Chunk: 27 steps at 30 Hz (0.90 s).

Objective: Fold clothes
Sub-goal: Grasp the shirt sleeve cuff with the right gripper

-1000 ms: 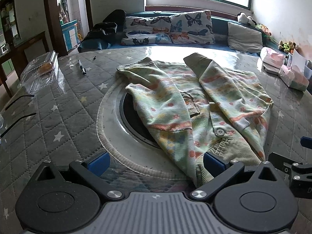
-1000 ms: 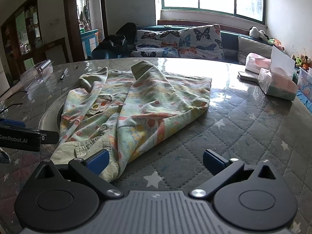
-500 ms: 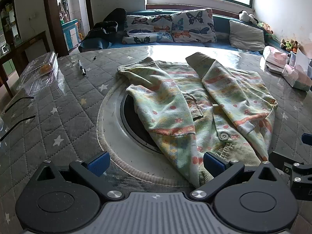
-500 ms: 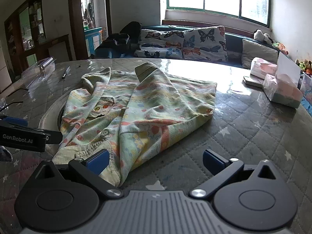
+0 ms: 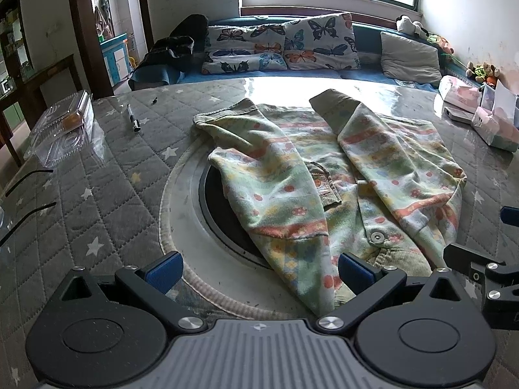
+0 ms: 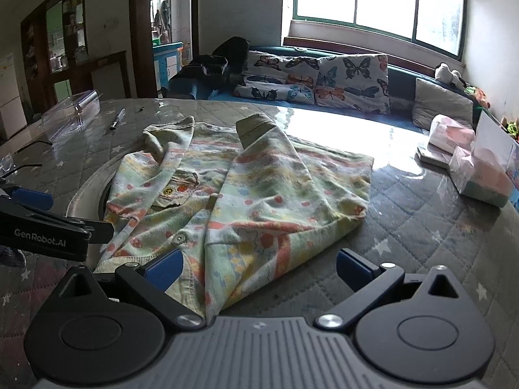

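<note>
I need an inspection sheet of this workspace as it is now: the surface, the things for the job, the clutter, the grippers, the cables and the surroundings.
Surface: round table under a grey star-quilted cover, with a round inset in the middle.
Job's things: patterned jacket lying over the inset, both sleeves folded inward.
Clutter: clear plastic box, pen, tissue packs.
Grippers: left gripper open, near hem between its fingers; right gripper open at the jacket's near right edge.
Cables: two thin dark lines at the left edge, unclear what.
Surroundings: sofa with butterfly cushions, window.
</note>
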Each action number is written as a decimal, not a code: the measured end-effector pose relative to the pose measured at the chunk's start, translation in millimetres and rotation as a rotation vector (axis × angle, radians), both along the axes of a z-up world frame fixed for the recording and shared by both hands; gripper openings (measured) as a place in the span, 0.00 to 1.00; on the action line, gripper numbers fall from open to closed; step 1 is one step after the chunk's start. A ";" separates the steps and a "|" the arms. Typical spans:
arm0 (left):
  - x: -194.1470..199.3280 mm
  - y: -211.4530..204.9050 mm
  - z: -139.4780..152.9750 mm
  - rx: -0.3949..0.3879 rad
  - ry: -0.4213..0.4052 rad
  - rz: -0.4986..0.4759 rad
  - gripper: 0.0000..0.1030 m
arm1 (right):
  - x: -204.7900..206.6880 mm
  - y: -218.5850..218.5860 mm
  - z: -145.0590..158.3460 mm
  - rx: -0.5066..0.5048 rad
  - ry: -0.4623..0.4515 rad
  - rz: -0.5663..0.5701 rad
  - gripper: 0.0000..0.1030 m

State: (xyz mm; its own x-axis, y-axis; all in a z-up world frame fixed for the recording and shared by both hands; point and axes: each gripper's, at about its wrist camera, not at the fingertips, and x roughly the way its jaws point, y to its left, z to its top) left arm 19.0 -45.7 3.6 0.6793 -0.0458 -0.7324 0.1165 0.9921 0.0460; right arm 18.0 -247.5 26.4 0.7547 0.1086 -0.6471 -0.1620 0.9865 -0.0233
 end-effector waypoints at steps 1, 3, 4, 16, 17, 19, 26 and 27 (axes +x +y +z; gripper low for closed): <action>1.1 -0.1 0.1 0.001 -0.001 0.000 1.00 | 2.3 0.4 0.5 -0.002 0.000 0.004 0.96; 3.6 -0.5 -0.1 0.005 -0.002 -0.002 1.00 | 5.5 2.1 0.7 -0.001 0.002 0.009 0.95; 4.9 -0.7 -0.2 0.007 -0.003 -0.003 1.00 | 7.6 2.7 1.1 -0.004 0.004 0.013 0.95; 28.3 2.5 2.7 0.022 -0.022 0.007 1.00 | 39.4 7.1 7.3 -0.021 0.007 0.045 0.82; 30.9 2.8 2.4 0.023 -0.021 0.010 1.00 | 43.4 7.1 7.3 -0.021 0.010 0.046 0.80; 34.9 3.8 1.1 0.020 -0.016 0.014 1.00 | 51.6 7.2 7.2 -0.020 0.014 0.046 0.75; 43.3 1.3 -3.7 0.015 -0.004 0.006 1.00 | 80.0 7.4 6.8 -0.018 0.029 0.048 0.70; 44.5 0.5 -4.5 0.016 -0.002 0.005 1.00 | 84.1 7.4 6.8 -0.017 0.031 0.049 0.70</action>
State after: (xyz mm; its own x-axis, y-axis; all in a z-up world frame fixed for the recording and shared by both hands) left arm 63.5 -45.2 -0.8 0.6809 -0.0309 -0.7318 0.1119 0.9918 0.0622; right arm 102.1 -240.1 33.2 0.7285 0.1335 -0.6719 -0.2108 0.9769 -0.0345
